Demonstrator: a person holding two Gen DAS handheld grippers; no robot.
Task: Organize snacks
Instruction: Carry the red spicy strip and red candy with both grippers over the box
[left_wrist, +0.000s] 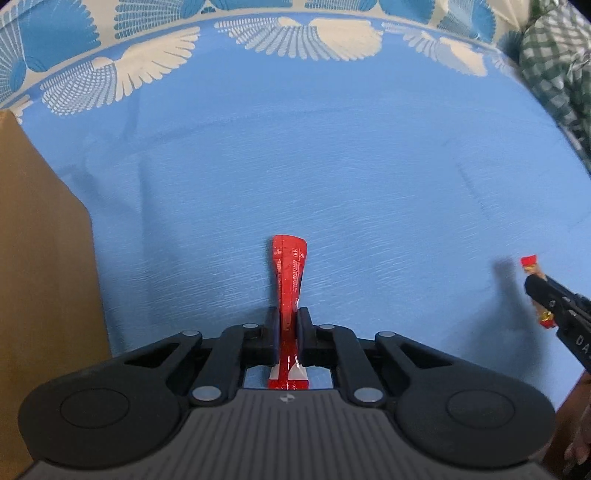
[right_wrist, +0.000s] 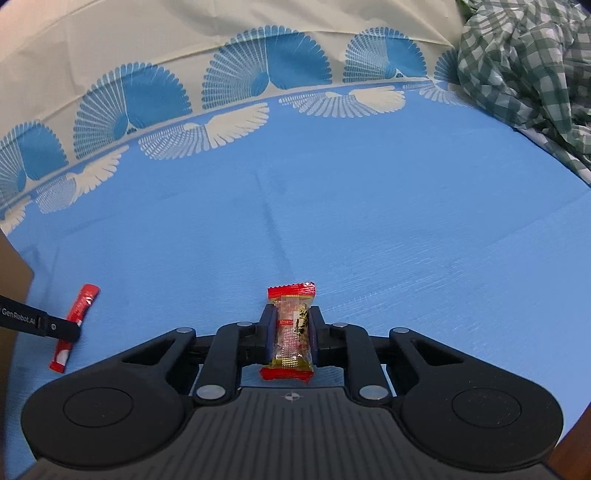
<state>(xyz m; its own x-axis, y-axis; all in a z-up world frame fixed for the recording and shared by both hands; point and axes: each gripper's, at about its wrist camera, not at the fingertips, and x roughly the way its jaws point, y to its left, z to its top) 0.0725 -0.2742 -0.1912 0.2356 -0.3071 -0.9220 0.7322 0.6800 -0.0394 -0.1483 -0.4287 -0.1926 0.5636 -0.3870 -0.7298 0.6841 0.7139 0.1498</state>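
Note:
My left gripper (left_wrist: 288, 320) is shut on a thin red stick packet (left_wrist: 289, 269), which juts forward past the fingertips and back toward the camera. In the right wrist view the same red stick packet (right_wrist: 75, 321) shows at the far left, clamped by the left gripper (right_wrist: 72, 331). My right gripper (right_wrist: 293, 321) is shut on a clear snack bar wrapper with red ends (right_wrist: 291, 325), held lengthwise between the pads. The left wrist view shows that snack bar (left_wrist: 535, 291) at the right edge in the right gripper (left_wrist: 543, 299).
A blue cloth (right_wrist: 369, 229) with white and blue fan patterns covers the surface. A brown cardboard box (left_wrist: 40, 266) stands at the left. A green checked cloth (right_wrist: 528, 66) lies bunched at the back right.

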